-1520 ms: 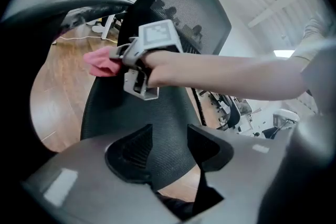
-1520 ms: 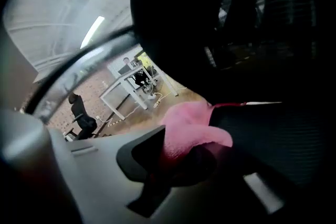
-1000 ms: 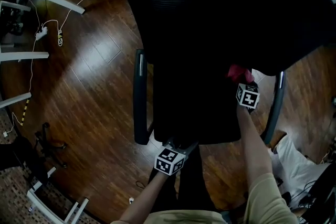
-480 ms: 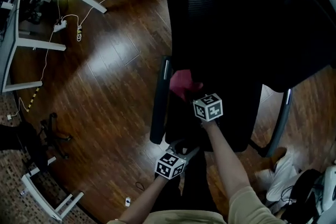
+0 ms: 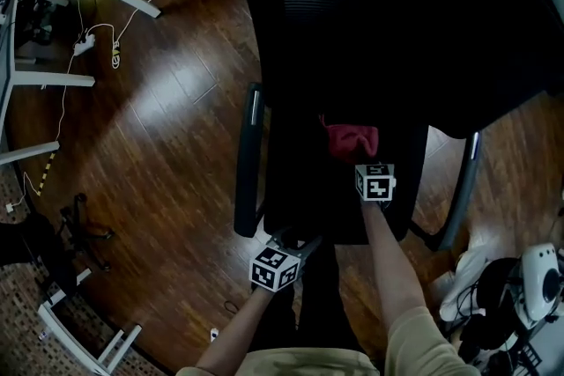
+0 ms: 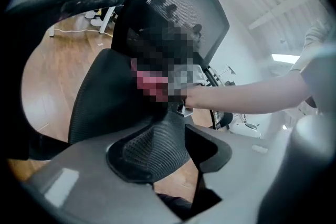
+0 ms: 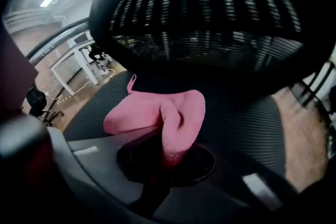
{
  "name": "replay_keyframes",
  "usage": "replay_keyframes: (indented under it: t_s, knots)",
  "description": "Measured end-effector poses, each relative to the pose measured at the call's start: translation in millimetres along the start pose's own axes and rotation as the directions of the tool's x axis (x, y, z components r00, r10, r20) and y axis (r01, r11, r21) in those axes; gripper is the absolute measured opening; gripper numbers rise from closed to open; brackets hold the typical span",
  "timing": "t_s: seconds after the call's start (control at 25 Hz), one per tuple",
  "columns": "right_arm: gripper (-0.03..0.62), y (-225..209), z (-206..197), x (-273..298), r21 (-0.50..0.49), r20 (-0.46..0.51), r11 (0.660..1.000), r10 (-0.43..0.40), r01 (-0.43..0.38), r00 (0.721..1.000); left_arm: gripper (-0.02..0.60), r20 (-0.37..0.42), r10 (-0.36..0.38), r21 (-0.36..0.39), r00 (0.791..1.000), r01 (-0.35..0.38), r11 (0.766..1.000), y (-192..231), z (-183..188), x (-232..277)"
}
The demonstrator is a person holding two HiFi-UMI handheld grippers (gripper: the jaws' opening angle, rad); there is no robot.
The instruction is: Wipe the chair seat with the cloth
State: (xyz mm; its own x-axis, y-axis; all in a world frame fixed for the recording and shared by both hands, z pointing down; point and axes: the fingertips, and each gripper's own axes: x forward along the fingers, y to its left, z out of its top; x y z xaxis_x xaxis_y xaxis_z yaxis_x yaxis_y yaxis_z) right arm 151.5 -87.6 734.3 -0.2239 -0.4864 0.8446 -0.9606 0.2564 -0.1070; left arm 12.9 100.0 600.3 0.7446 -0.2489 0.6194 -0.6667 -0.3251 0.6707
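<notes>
On chair seat (image 5: 304, 180), right hand-held gripper (image 5: 358, 158) clamped on pink cloth (image 5: 352, 139), left hand-held gripper (image 5: 295, 240) pinching its edge

Armrests (image 5: 249, 158) flanking seat (image 5: 304, 185), backrest (image 5: 352, 4) ahead.

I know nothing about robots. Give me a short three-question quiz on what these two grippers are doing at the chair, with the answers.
1. Multiple choice: what does the right gripper hold?
A. a pink cloth
B. a yellow sponge
C. nothing
2. True or false: the left gripper hangs free and touches nothing.
3. Fill the gap: the cloth lies on the chair's ____, in front of the mesh backrest.

Key
1. A: the jaws are shut on a fold of the cloth.
2. False: its jaws are shut on the front edge of the chair seat.
3. seat
</notes>
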Motion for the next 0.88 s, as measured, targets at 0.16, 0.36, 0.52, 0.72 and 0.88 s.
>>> replay_keyframes:
  t_s: [0.16,0.36,0.52,0.72,0.88]
  knots:
    - [0.014,-132.5,-40.1,-49.4,0.142,-0.090,0.954,-0.255,0.266,0.963,0.166,0.000,-0.057,0.025,0.998,0.057,0.998,-31.9,9.9,14.1]
    - [0.014,-168.6,-46.7,-70.6,0.156,-0.185,0.884,-0.413,0.442,0.892,0.178,0.010,-0.068,0.054,0.998,0.068,0.996,-42.1,15.9,9.4]
    - [0.014,-12.4,14.3,-32.3,0.115,0.030,0.993,0.019,-0.023,0.999,0.176,0.020,-0.027,0.026,0.999,0.027,0.999,-23.4,9.8,-3.1]
    - [0.014,222.4,40.7,2.1,-0.028,0.016,0.844,0.536,-0.536,0.844,0.178,0.014,0.057,-0.073,0.998,-0.056,0.996,3.8,-13.2,-23.0]
    - [0.014,228.0,17.2,26.9,-0.017,-0.073,0.911,0.410,-0.412,0.909,0.178,0.002,0.051,-0.054,0.999,-0.051,0.997,1.6,-18.3,-27.7]
